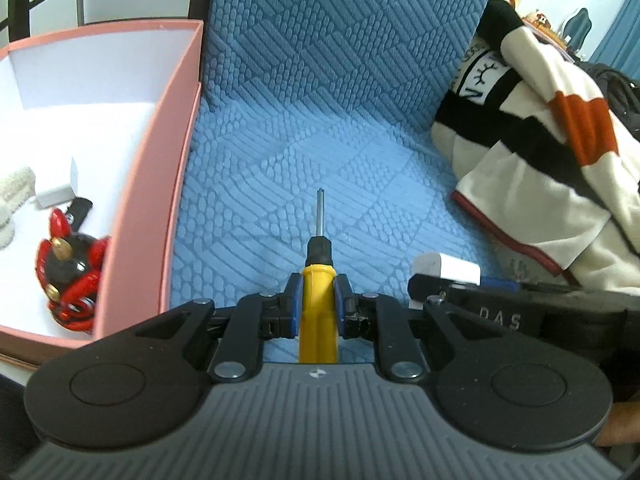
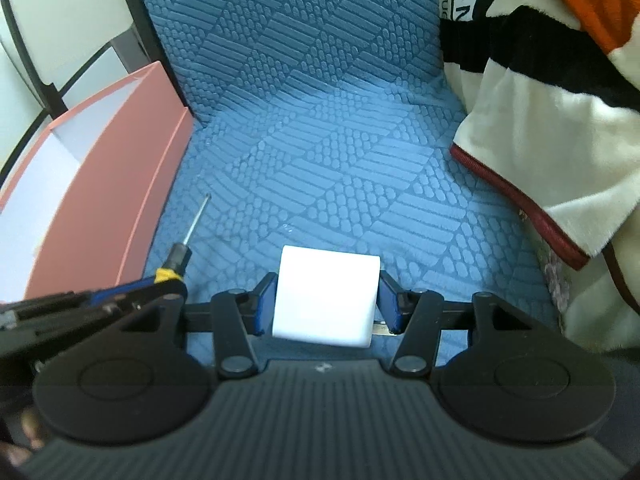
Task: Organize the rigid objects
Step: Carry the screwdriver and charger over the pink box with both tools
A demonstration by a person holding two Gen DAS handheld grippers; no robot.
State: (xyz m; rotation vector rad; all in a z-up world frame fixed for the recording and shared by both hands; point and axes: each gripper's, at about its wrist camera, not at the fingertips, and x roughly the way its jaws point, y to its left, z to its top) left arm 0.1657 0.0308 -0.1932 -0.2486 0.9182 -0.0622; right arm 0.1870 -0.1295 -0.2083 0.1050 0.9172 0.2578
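Left gripper (image 1: 317,304): blue pads clamped on the yellow plastic handle of a small screwdriver (image 1: 318,280); black collar and thin steel shaft project straight forward along the fingers, tip pointing at the upright back cushion. Tool's long axis thus runs parallel to the near long wall of the pink cardboard box with white lining (image 1: 160,184), which lies directly to this gripper's left, just beside it. This is the nearer gripper to the box; a sideways carry over the wall seems the deciding relation. Contents already in box: red-and-black horned figurine (image 1: 70,272), small white block (image 1: 58,194), a dark flat item and a cream knitted piece, partly cut off. Right gripper (image 2: 326,304): closed around a white smooth rectangular block (image 2: 326,298), held level, box farther off beyond the left gripper. Both grippers hang low over the blue quilted seat cover (image 1: 320,140); contact with it cannot be told. Striped cream, black and orange blanket (image 1: 540,152) heaped to the right.
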